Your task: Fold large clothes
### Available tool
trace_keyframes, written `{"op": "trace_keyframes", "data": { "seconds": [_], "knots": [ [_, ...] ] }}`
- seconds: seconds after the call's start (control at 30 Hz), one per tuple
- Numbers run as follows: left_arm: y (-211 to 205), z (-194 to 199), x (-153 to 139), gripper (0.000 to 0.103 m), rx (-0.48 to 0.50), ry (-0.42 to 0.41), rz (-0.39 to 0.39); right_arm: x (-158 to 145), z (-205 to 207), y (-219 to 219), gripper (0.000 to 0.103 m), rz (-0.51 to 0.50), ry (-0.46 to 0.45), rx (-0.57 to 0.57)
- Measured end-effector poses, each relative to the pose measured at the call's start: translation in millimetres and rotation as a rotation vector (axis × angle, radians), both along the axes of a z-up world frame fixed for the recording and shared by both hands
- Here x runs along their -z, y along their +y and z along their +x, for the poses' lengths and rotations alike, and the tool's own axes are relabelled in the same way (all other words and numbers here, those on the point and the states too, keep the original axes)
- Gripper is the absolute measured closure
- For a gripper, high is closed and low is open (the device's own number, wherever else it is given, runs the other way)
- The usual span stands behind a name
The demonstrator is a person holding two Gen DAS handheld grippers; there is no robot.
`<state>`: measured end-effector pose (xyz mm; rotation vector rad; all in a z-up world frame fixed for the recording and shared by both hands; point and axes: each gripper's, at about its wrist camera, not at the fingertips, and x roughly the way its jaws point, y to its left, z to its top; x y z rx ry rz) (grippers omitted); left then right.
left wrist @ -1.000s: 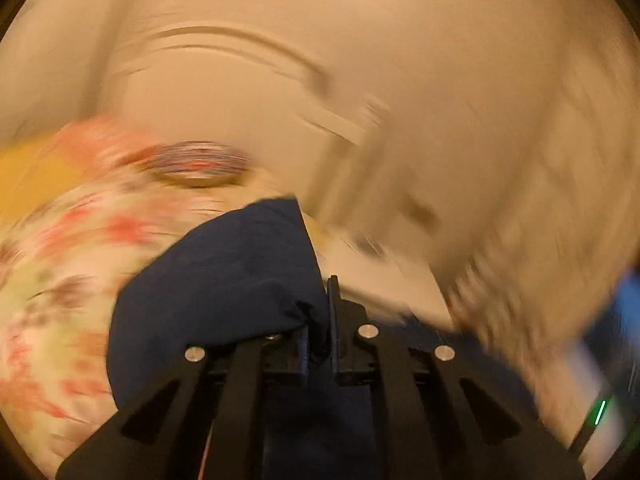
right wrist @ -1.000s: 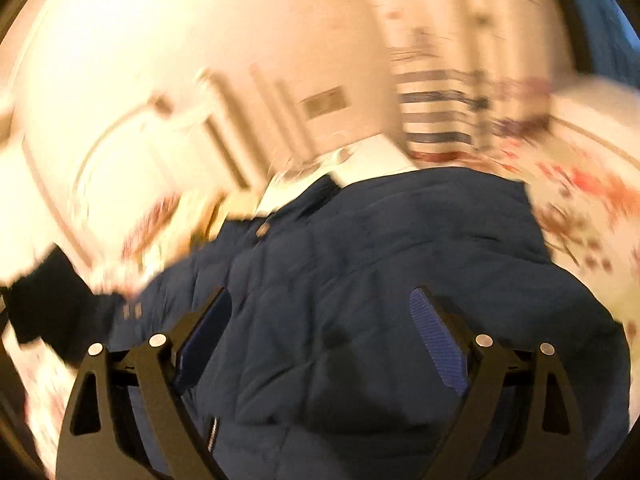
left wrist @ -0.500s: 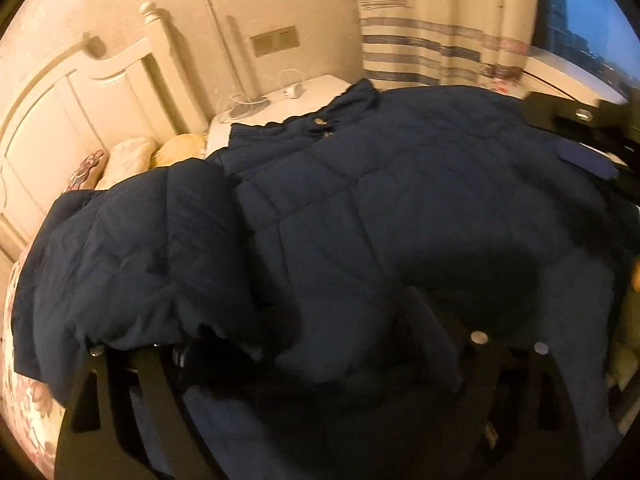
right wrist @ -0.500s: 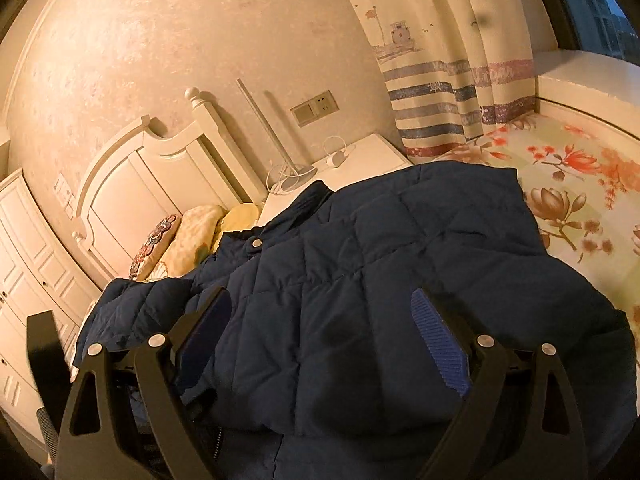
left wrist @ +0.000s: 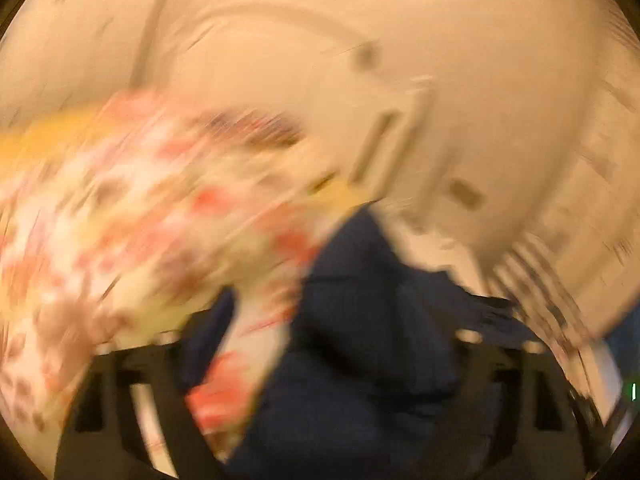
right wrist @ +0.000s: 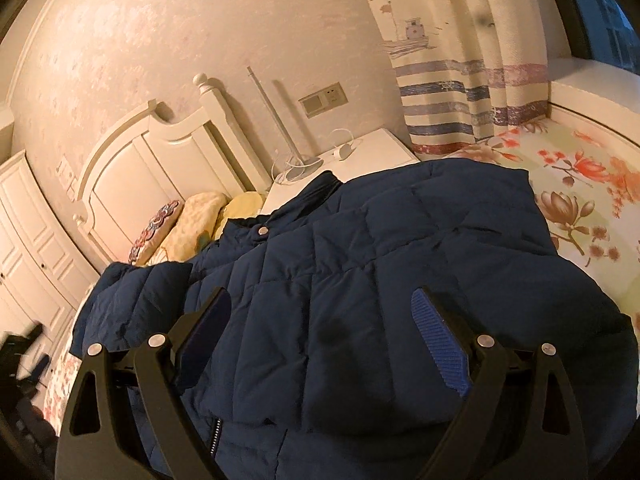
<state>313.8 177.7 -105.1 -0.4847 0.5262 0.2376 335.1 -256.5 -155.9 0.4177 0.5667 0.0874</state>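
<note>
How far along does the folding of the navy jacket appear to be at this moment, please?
Early to midway. Done: the navy quilted jacket lies spread on the floral bed sheet, with one sleeve apparently laid in by its side. In hand: nothing; the right gripper hovers open above it, and the blurred left gripper looks open too. Left: the jacket body shows no fold yet.

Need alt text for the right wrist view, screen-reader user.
A navy quilted jacket lies spread on a floral bedspread, with the open right gripper poised above it, holding nothing. Behind are a white headboard, pillows, a white nightstand and a striped curtain.
</note>
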Motion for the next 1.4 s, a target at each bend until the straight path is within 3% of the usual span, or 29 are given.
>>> {"op": "trace_keyframes", "data": {
  "seconds": [0.1,0.23,0.37,0.43,0.5,0.6,0.73,0.83,0.87,0.9,0.93,1.0,1.13,1.23,1.3,1.4],
  "knots": [
    [25,4,27,0.047,-0.122,0.104,-0.047,0,2,6,0.014,-0.023,0.010,-0.012],
    [28,9,45,0.048,-0.160,0.181,0.009,-4,3,28,0.014,-0.120,0.009,-0.082],
    [18,18,53,0.046,-0.120,0.238,0.069,-11,-1,102,0.014,-0.391,-0.009,-0.310],
    [15,14,55,0.046,-0.102,0.247,0.089,-7,-4,150,0.014,-0.593,-0.014,-0.413],
    [13,16,58,0.044,-0.091,0.251,0.101,-4,-5,183,0.014,-0.698,-0.037,-0.499],
    [10,14,58,0.038,-0.090,0.242,0.112,-1,-2,224,0.014,-0.808,-0.052,-0.587],
    [10,16,56,0.036,-0.089,0.245,0.113,-4,9,262,0.016,-0.849,-0.080,-0.651],
    [10,16,56,0.033,-0.089,0.242,0.114,-13,25,271,0.024,-0.752,-0.055,-0.684],
    [10,16,56,0.033,-0.088,0.242,0.115,-15,29,272,0.034,-0.730,-0.049,-0.699],
    [9,17,56,0.032,-0.087,0.241,0.116,-17,30,272,0.053,-0.707,-0.053,-0.721],
    [9,17,56,0.032,-0.086,0.240,0.117,-21,26,270,0.058,-0.679,-0.065,-0.742],
    [9,16,55,0.030,-0.085,0.234,0.116,-39,24,245,0.073,-0.526,-0.102,-0.722],
    [7,15,54,0.029,-0.077,0.226,0.123,-72,26,143,0.079,-0.106,-0.141,-0.544],
    [1,16,52,0.028,-0.062,0.225,0.150,-70,29,55,0.082,0.146,-0.137,-0.386],
    [-2,17,51,0.026,-0.057,0.224,0.162,-54,36,9,0.082,0.260,-0.082,-0.312],
    [-2,17,51,0.025,-0.056,0.225,0.169,-17,43,-36,0.081,0.315,0.028,-0.208]
  ]
}}
